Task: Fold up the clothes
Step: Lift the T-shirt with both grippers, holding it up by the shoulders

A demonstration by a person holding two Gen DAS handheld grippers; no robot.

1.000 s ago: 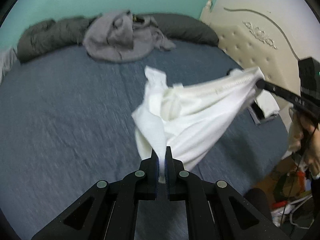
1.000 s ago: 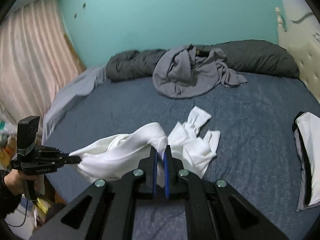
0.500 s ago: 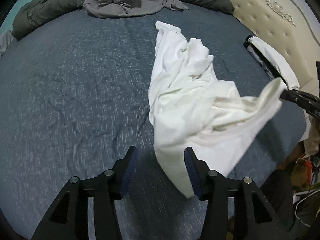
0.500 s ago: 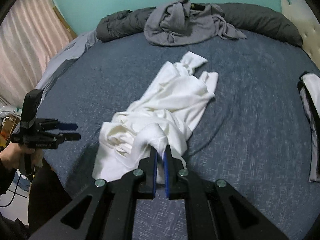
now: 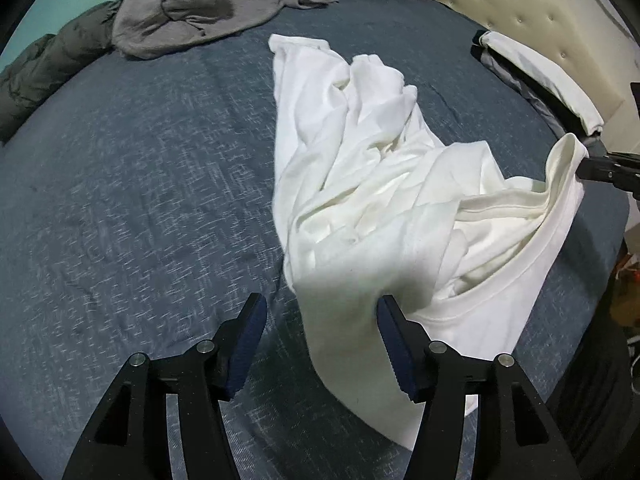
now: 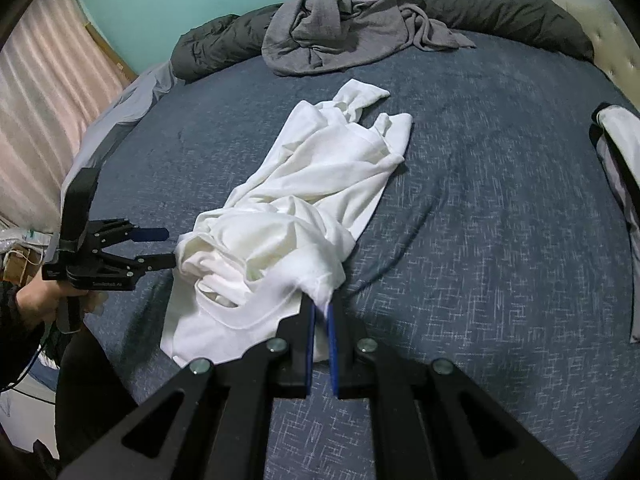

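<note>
Left gripper (image 5: 320, 312) spread wide, released, white shirt (image 5: 372, 184) lying crumpled on blue bedspread (image 5: 140, 200) between and beyond its fingers; right gripper (image 6: 320, 312) clenched on shirt's edge; small lettering on left gripper's body too blurred to read

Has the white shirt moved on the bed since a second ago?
Yes. The white shirt hung bunched between both grippers; it now lies stretched out on the blue bedspread, pointing toward the grey clothes pile, one corner in the right gripper.

A dark pillow (image 6: 500, 8) lies along the blue bed (image 6: 500, 220) by pink curtains (image 6: 44, 92).
</note>
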